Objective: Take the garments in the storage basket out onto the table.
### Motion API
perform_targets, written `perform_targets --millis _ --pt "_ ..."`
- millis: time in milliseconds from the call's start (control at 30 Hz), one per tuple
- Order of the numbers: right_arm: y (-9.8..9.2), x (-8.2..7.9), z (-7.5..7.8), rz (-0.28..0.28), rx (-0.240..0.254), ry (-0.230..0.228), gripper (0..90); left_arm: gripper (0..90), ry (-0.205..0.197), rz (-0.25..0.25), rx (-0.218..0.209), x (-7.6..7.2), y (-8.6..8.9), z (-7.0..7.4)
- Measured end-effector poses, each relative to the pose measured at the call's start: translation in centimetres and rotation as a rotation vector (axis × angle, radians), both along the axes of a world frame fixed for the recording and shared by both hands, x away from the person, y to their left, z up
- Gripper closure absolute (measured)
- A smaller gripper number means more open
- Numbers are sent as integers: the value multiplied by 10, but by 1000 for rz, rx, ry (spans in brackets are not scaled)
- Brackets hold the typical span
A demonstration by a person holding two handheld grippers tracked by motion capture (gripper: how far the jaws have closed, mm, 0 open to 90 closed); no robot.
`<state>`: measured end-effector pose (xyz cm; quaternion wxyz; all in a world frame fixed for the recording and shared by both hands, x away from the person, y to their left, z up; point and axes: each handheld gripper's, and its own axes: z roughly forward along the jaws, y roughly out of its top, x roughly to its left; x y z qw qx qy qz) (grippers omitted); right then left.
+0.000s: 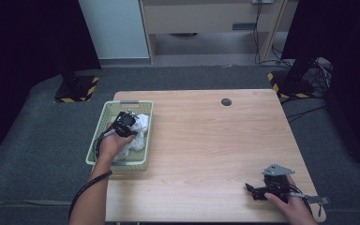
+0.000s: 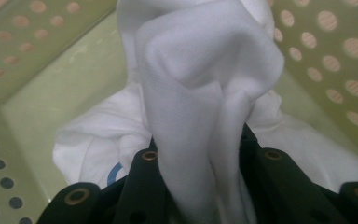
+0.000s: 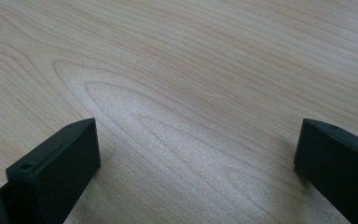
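Note:
A white cloth (image 1: 141, 129) lies bunched in a pale green perforated basket (image 1: 122, 103) at the table's left edge. My left gripper (image 1: 130, 117) reaches down into the basket. In the left gripper view its black jaws stand close together, and a fold of the white cloth (image 2: 200, 70) is pinched between them above the basket floor (image 2: 51, 88). My right gripper (image 1: 250, 189) rests near the front right corner of the wooden table (image 1: 206, 136), pointing left. In the right gripper view its jaws stand wide apart over the bare wood (image 3: 191, 70), with nothing between them.
A small dark round grommet (image 1: 226, 101) sits in the tabletop near the far edge. Beyond the table, on grey carpet, stand two dark stands with yellow-black striped bases (image 1: 77, 89) (image 1: 286, 86). Cables (image 1: 309, 75) lie at the far right.

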<state>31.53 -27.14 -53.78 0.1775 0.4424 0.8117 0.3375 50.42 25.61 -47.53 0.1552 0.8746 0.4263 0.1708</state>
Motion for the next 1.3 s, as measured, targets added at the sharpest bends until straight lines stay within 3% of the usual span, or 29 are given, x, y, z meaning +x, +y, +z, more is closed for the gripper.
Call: perform_targets --millis 500,900,1300 --pt "0 0 0 -1 0 0 5 740 -98 -12 -34 -13 7 26" --pt "0 0 0 -4 1 4 5 740 -134 0 -75 -17 21 32" --pt "0 2 0 -3 0 -1 5 739 -175 -8 -118 -18 21 40"
